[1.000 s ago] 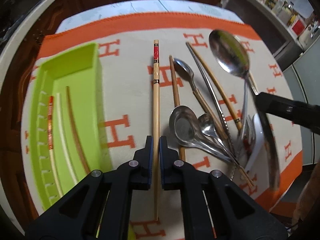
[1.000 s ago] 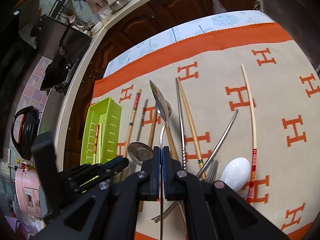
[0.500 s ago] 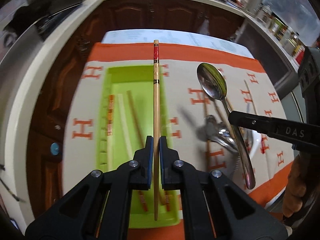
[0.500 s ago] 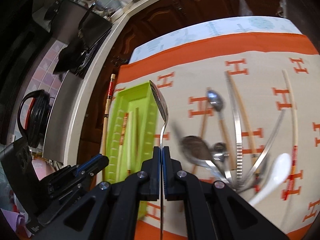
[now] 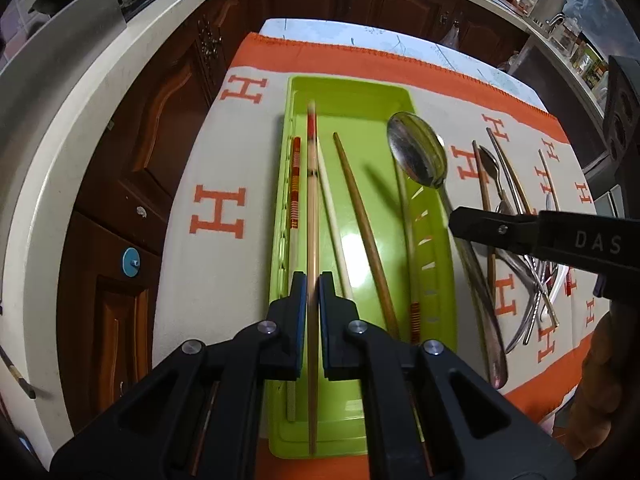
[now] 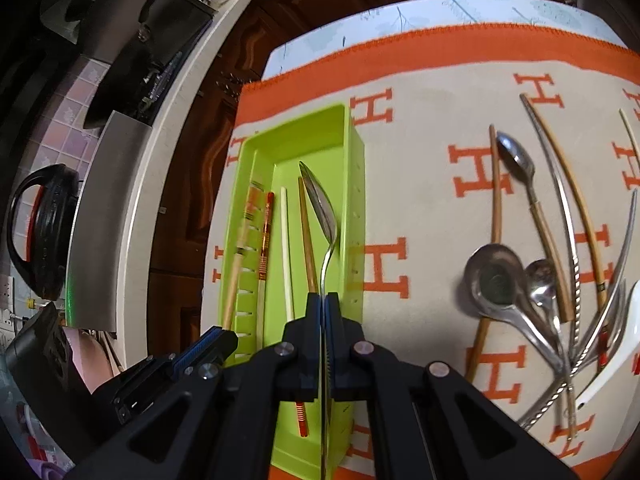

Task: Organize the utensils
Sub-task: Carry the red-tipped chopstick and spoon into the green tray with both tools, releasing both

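While both loads hang over green tray [image 5: 352,92] at frame centre: left gripper [image 5: 313,288] clenched on chopstick [image 5: 313,208], right gripper [image 6: 324,300] clenched on spoon [image 6: 322,208]. Step: depositing. Next, likely: lower, release inside tray.

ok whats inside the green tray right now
Lying in the green tray: a brown chopstick, a pale one and two red-banded ones. The near end is hidden by the left gripper.
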A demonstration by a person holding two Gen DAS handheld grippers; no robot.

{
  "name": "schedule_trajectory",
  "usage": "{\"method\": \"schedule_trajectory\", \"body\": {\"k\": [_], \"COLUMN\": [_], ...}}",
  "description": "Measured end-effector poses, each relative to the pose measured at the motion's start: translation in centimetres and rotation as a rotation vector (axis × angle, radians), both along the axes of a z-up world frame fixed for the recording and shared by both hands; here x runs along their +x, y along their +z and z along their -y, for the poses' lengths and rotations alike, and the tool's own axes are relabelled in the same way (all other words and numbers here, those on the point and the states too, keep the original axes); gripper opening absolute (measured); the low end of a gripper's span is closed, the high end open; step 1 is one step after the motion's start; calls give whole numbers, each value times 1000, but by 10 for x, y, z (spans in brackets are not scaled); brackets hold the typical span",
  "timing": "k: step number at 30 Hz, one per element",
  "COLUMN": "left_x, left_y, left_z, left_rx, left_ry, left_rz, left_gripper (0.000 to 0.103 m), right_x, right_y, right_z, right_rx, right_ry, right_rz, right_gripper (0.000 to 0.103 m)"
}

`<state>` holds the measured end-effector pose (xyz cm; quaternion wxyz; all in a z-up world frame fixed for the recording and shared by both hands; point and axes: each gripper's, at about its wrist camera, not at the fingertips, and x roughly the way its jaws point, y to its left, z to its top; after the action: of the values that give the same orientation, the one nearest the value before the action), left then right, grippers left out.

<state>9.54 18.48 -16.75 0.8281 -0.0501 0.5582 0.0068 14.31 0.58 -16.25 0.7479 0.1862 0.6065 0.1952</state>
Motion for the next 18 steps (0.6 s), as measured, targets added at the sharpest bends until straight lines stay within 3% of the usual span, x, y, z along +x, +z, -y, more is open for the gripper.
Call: {"method": "schedule_trajectory", "body": {"k": [5,18], "left_x": [0,-8], "left_y": [-5,12], "left_z": [0,1], "left_rx": [19,11], "left_ry": [6,18], "left_rz": [-12,5], "left_gripper": [4,4], "right_x": [1,-6], "right_y": [-12,-6], "right_z": [-5,6], "right_rx": [6,25], "right_ry": [-10,10], "right_rz": [-48,-26], "right_gripper": [3,3]}}
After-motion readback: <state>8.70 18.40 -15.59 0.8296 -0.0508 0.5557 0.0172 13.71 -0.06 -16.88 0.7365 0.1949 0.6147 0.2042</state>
